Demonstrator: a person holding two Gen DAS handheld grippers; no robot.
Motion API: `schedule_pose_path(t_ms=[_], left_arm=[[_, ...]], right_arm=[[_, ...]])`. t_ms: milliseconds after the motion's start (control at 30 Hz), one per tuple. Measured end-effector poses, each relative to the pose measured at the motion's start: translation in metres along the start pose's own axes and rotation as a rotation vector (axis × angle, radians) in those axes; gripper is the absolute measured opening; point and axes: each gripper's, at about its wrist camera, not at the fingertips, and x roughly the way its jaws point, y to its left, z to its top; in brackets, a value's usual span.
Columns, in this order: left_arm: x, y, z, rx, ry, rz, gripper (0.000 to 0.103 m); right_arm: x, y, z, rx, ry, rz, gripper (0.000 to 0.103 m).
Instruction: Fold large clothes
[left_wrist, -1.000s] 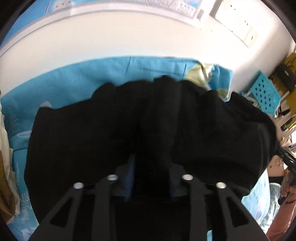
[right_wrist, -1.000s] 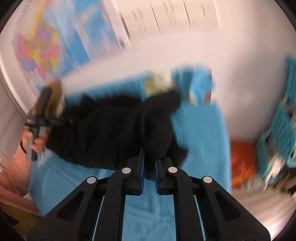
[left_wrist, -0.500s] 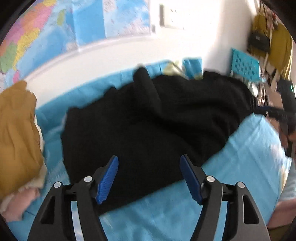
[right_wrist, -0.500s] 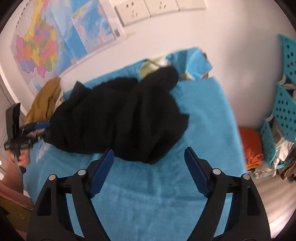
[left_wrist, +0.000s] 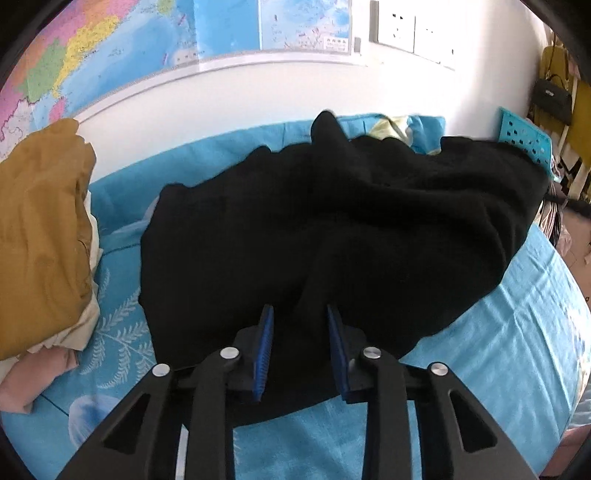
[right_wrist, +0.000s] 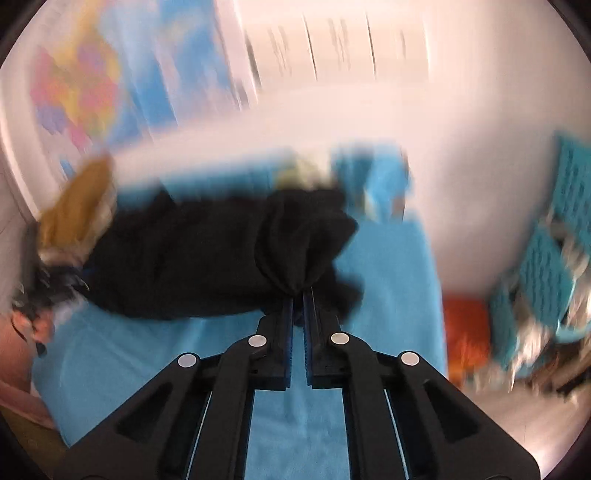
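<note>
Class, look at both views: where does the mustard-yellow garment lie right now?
The mustard-yellow garment lies heaped at the left edge of the blue bed sheet, beside the black garment, below the wall map.

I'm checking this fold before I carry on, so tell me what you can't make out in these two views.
- Left wrist view: the black garment is one dark mass; its type, sleeves and collar cannot be told. Whether the left tongs pinch the fold between them is unclear.
- Right wrist view: blur smears the map and wall papers; nothing there is readable.
- Right wrist view: the baskets are blurred; contents unclear.
</note>
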Motion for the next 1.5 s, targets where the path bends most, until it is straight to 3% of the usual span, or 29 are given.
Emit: schedule_pose_path(t_ms=[67, 133, 167, 200, 267, 333, 433, 567, 633, 733, 767, 800, 867, 1033, 1100, 1167, 1267, 1333, 1500], left_arm=[[-0.005, -0.002, 0.001, 0.014, 0.007, -0.004, 0.037], [-0.023, 0.0, 0.001, 0.022, -0.01, -0.01, 0.047], [-0.026, 0.001, 0.003, 0.017, -0.023, -0.009, 0.048], [-0.034, 0.003, 0.009, 0.015, -0.046, -0.017, 0.048], [-0.042, 0.004, 0.022, 0.012, -0.086, -0.044, 0.049], [-0.04, 0.0, 0.034, 0.024, -0.101, -0.021, 0.049], [-0.024, -0.009, 0.05, 0.037, -0.093, 0.014, 0.049], [0.006, -0.01, 0.067, 0.014, -0.024, 0.025, 0.049], [0.021, -0.008, 0.074, -0.008, 0.013, 0.015, 0.048], [0.038, -0.001, 0.079, -0.04, 0.046, 0.02, 0.048], [0.044, 0.003, 0.081, -0.053, 0.06, 0.023, 0.049], [0.047, 0.004, 0.081, -0.06, 0.066, 0.022, 0.049], [0.052, 0.009, 0.081, -0.071, 0.073, 0.017, 0.048], [0.052, 0.018, 0.08, -0.089, 0.054, 0.009, 0.048], [0.052, 0.021, 0.079, -0.103, 0.044, 0.026, 0.048], [0.054, 0.022, 0.077, -0.114, 0.052, 0.037, 0.047], [0.05, 0.022, 0.072, -0.108, 0.058, 0.08, 0.046], [0.042, 0.023, 0.071, -0.103, 0.043, 0.092, 0.049], [0.013, 0.015, 0.067, -0.059, -0.031, 0.186, 0.058]], right_arm=[[0.013, -0.015, -0.014, 0.066, 0.085, 0.049, 0.008], [0.0, -0.024, -0.016, 0.114, 0.053, 0.063, 0.017], [-0.009, -0.026, -0.014, 0.113, 0.024, 0.069, 0.031], [-0.024, -0.026, -0.01, 0.117, -0.021, 0.081, 0.054], [-0.045, -0.023, 0.002, 0.111, -0.1, 0.09, 0.057], [-0.05, -0.003, 0.022, 0.056, -0.131, 0.125, 0.057], [-0.031, 0.037, 0.048, -0.044, -0.1, 0.151, 0.057], [0.026, 0.081, 0.082, -0.137, 0.0, 0.163, 0.077], [0.067, 0.105, 0.092, -0.179, 0.095, 0.197, 0.076], [0.11, 0.123, 0.091, -0.233, 0.18, 0.137, 0.071], [0.126, 0.127, 0.088, -0.259, 0.202, 0.082, 0.056], [0.132, 0.128, 0.086, -0.272, 0.21, 0.06, 0.031], [0.128, 0.118, 0.09, -0.225, 0.179, 0.096, 0.009], [0.077, 0.071, 0.116, -0.022, -0.024, 0.136, 0.008], [0.086, 0.063, 0.118, 0.03, 0.0, 0.17, 0.012], [0.11, 0.07, 0.112, -0.016, 0.085, 0.129, 0.018], [0.129, 0.084, 0.101, -0.082, 0.133, 0.005, 0.049], [0.119, 0.081, 0.099, -0.059, 0.109, 0.006, 0.052], [0.066, 0.072, 0.092, -0.015, -0.013, 0.13, 0.053]])
